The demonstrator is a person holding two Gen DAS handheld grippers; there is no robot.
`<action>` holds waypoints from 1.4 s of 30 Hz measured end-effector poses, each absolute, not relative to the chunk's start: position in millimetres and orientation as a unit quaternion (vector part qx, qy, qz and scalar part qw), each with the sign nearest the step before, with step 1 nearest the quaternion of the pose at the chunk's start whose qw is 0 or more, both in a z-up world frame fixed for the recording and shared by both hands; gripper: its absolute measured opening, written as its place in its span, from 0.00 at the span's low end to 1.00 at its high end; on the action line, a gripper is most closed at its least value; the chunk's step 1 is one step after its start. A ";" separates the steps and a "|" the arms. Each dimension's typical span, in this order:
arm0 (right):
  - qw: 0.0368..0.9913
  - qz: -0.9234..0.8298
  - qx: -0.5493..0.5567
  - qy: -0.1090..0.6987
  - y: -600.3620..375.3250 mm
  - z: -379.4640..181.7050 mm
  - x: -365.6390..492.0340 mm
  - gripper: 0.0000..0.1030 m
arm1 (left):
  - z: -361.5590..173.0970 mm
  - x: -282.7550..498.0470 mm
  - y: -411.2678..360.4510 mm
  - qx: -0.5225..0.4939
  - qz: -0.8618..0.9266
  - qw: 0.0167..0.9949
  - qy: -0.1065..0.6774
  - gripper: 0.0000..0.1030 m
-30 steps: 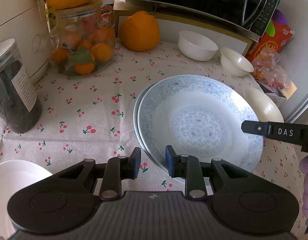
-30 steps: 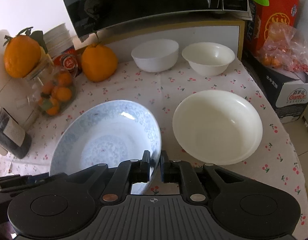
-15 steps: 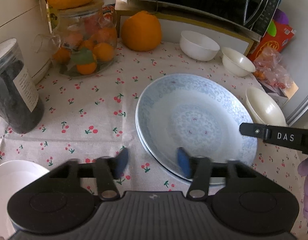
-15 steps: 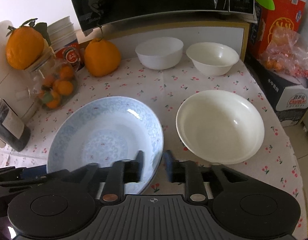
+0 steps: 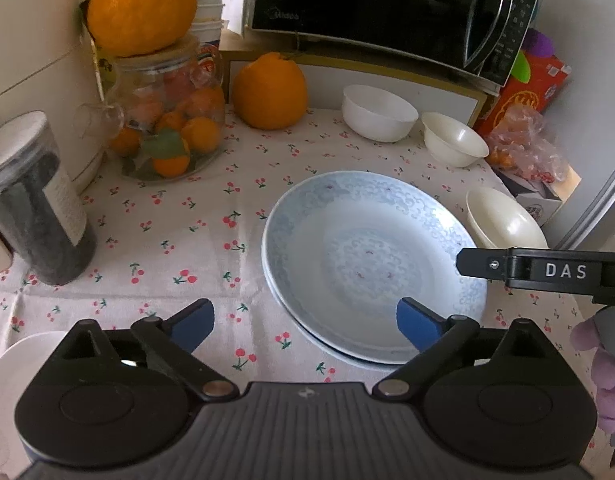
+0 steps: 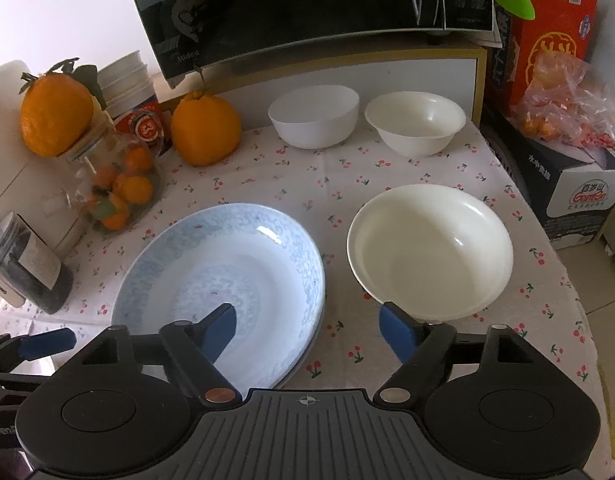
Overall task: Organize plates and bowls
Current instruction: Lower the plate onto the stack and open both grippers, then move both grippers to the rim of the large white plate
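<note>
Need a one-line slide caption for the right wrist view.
Right tongs opening over stacked blue-patterned plates, nothing gripped; cream plate alongside, two white bowls behind.

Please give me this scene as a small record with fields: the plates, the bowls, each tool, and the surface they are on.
blue plates: patterned plate lies on a second plate, whose edge shows beneath it
cream dish: large, shallow, right of the blue plates, apart from them
small bowls: white bowl and cream bowl, side by side at the back
left tool: jaws opening, nothing between them
right tool: jaws opening, holding nothing
surface: cherry-print tablecloth
</note>
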State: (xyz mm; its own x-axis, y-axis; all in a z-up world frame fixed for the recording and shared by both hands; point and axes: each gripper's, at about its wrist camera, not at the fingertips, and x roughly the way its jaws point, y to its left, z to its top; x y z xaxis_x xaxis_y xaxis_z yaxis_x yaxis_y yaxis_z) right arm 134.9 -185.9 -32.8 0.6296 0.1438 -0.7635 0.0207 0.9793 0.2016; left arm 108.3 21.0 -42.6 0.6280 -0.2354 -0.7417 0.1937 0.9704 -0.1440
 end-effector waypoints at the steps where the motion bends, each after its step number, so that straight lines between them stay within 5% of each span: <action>1: 0.898 0.034 0.096 0.427 -185.7 -31.3 133.3 0.80 | -40.8 106.7 23.4 -0.026 -0.117 0.902 0.414 0.96; 42: 0.864 0.116 0.173 0.458 -114.9 -10.5 75.2 0.85 | -6.2 49.6 143.0 -0.034 -0.074 0.899 0.430 1.00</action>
State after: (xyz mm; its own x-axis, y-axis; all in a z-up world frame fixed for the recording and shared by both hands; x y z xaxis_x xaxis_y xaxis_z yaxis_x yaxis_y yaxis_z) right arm 75.2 -114.9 -10.5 0.5529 0.3581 -0.7523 -0.0417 0.9137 0.4042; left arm 49.6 143.0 -6.2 0.6189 -0.1616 -0.7687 0.1031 0.9869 -0.1245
